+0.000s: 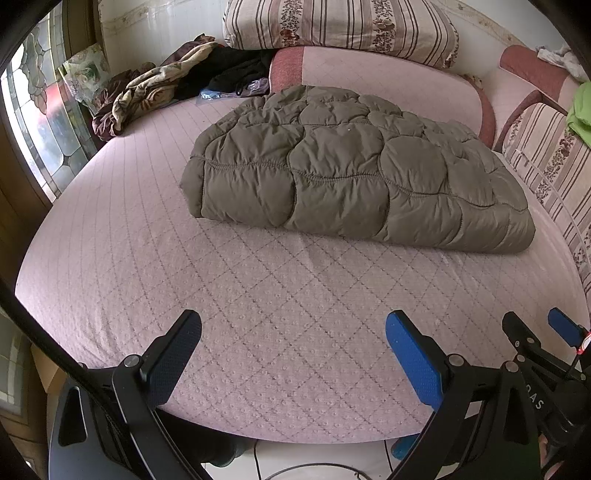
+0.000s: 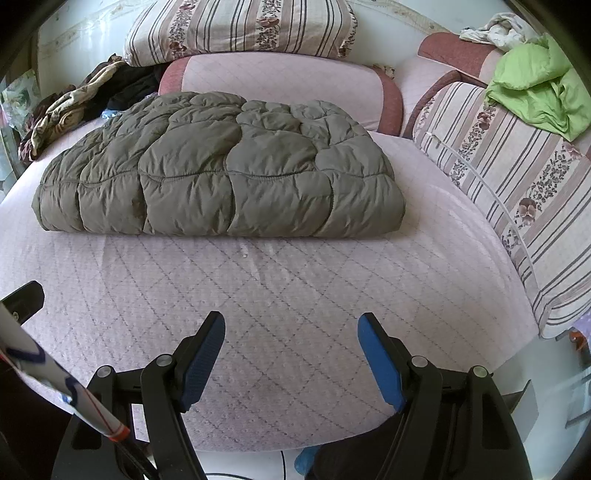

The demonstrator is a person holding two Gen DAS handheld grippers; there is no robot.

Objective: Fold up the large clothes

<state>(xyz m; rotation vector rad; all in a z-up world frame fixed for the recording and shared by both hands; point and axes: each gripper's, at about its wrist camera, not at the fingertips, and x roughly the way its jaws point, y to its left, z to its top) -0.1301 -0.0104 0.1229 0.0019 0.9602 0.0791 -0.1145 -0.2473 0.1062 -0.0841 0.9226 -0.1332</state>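
Note:
A puffy olive-grey quilted jacket (image 1: 347, 170) lies folded into a thick bundle on the pink quilted bed (image 1: 258, 314). It also shows in the right wrist view (image 2: 221, 170). My left gripper (image 1: 293, 321) is open and empty, over the bed's near edge, well short of the jacket. My right gripper (image 2: 291, 325) is open and empty too, also back from the jacket over the bed (image 2: 295, 295). The right gripper's fingertips (image 1: 561, 325) show at the lower right of the left wrist view.
A striped floral pillow (image 1: 340, 26) and a pink cushion (image 1: 369, 70) sit behind the jacket. Crumpled clothes (image 1: 155, 88) lie at the back left. A striped bolster (image 2: 517, 184) with a green cloth (image 2: 535, 92) lines the right side. A stained-glass window (image 1: 40, 110) is at left.

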